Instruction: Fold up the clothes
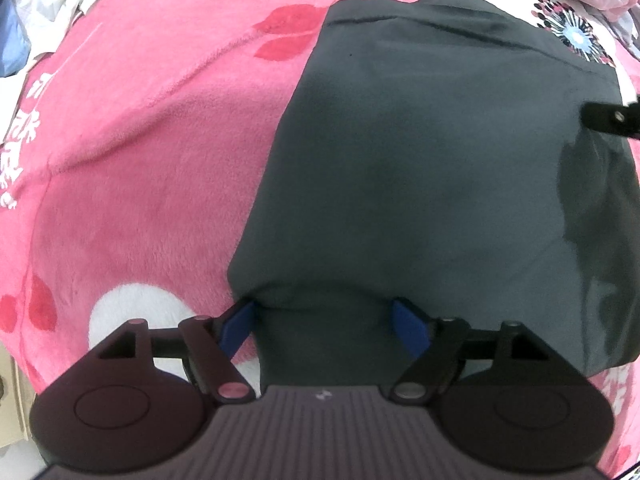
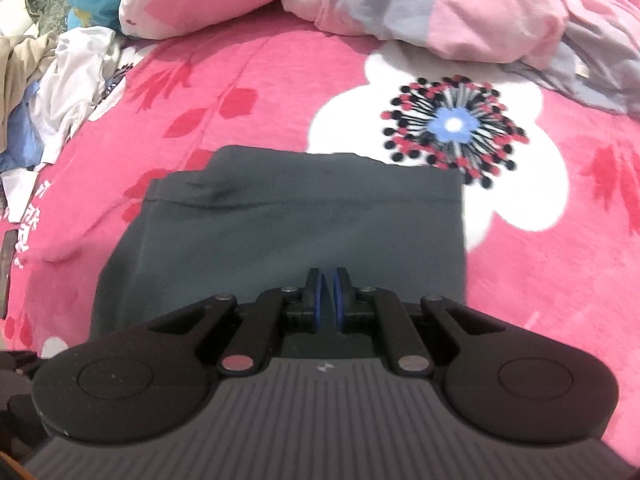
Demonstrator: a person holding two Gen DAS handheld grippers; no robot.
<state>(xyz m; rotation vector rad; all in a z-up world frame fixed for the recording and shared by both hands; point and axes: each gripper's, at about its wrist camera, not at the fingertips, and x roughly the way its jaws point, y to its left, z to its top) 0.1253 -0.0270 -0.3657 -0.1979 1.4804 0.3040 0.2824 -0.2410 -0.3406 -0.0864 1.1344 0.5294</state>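
Across the pink flowered blanket (image 1: 152,152) covering the bed, a dark grey folded garment (image 1: 420,168) is lying flat, its hemmed edge at the far side beside a white flower print with a black-and-red burst (image 2: 454,124).

Left tongs (image 1: 325,326): pointing down at the garment's near edge, jaws standing wide, blue pads (image 1: 238,330) sitting either side of a raised bunch of the cloth; whether the pads are pressing it cannot be told.

Right tongs (image 2: 327,300): hanging over the near right part of the garment, jaws drawn narrow with the blue pads nearly meeting; a thin sliver of dark shows between them, and whether that is cloth cannot be told.

Far edge of bed: a pink and grey quilt (image 2: 460,4) is lying bunched.

Far left: loose clothes in white, beige and blue (image 2: 52,80) are lying heaped.
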